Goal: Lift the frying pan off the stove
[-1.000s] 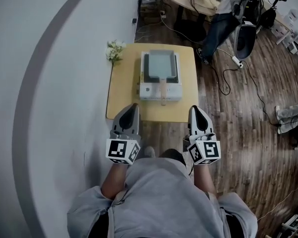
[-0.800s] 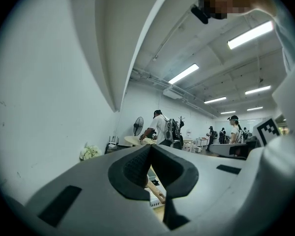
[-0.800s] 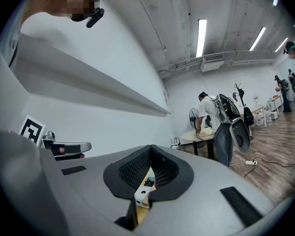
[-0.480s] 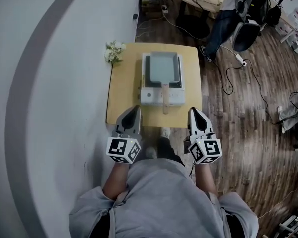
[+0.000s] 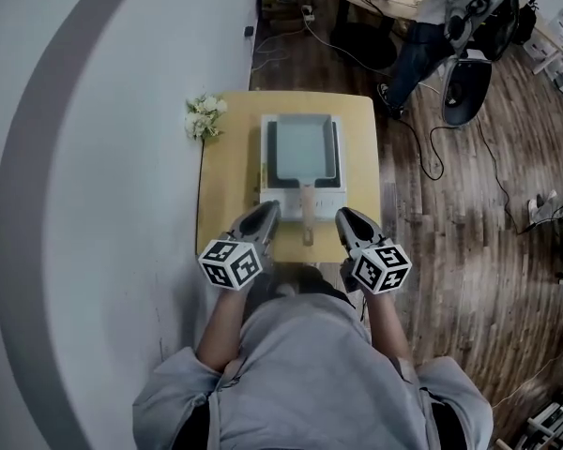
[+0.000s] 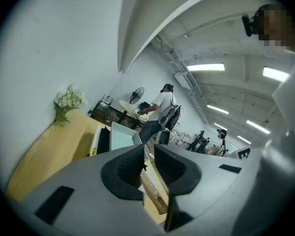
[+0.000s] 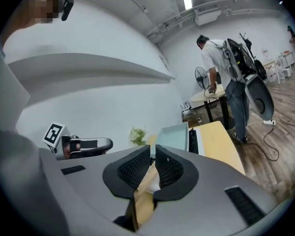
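Visibly, square markers (image 5: pixel 231 262) pattern two cubes (image 5: pixel 382 268) near the frying pan (image 5: pixel 302 148).

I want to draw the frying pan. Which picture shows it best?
The head view: it looks down on the whole frying pan, wooden handle included, on the stove. Both gripper views show just part of it, low and side-on.

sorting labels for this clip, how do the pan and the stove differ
Colour: the pan is pale grey-blue with a wooden handle; the stove is white.
Position: the pan sits on top of the stove; the stove rests on the table.
Reach: the pan's handle sticks out past the stove's front edge, while the stove lies wholly on the table.
Both are rectangular and lie square to the table.
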`<state>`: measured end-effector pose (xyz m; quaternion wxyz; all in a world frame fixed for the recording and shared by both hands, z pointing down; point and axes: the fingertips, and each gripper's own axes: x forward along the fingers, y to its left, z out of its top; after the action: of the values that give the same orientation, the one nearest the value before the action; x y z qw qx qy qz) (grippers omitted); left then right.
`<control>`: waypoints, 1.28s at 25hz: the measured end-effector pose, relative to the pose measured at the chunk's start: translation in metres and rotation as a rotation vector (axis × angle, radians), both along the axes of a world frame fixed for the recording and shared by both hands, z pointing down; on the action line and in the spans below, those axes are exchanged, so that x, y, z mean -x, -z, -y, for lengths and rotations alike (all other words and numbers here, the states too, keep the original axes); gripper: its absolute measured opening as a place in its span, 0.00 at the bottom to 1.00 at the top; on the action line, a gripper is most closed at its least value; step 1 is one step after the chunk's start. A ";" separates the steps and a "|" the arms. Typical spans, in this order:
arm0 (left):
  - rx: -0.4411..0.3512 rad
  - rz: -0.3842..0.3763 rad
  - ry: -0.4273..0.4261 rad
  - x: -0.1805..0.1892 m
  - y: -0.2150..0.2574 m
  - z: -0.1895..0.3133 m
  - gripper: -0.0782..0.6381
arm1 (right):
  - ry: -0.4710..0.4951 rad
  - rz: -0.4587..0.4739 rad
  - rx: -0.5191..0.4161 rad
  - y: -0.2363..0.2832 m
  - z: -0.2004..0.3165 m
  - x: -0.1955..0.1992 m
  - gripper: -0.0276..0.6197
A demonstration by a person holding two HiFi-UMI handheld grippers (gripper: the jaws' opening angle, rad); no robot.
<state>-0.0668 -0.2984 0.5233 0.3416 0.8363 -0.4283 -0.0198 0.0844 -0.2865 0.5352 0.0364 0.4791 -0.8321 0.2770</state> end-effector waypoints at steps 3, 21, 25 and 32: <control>0.105 -0.086 -0.058 -0.011 -0.026 0.011 0.30 | 0.057 0.076 0.119 -0.031 0.006 0.008 0.16; 0.534 -0.437 -0.367 -0.077 -0.114 0.017 0.42 | 0.319 0.513 0.573 -0.103 -0.011 0.066 0.32; 0.579 -0.482 -0.415 -0.091 -0.126 0.021 0.43 | 0.344 0.525 0.606 -0.113 -0.012 0.074 0.32; 0.632 -0.534 -0.476 -0.107 -0.133 0.024 0.43 | 0.383 0.593 0.654 -0.115 -0.015 0.083 0.32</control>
<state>0.0406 -0.3228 0.6564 0.6724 0.7320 -0.1073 -0.0242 0.0011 -0.2712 0.6503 -0.0035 0.1808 -0.7491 0.6373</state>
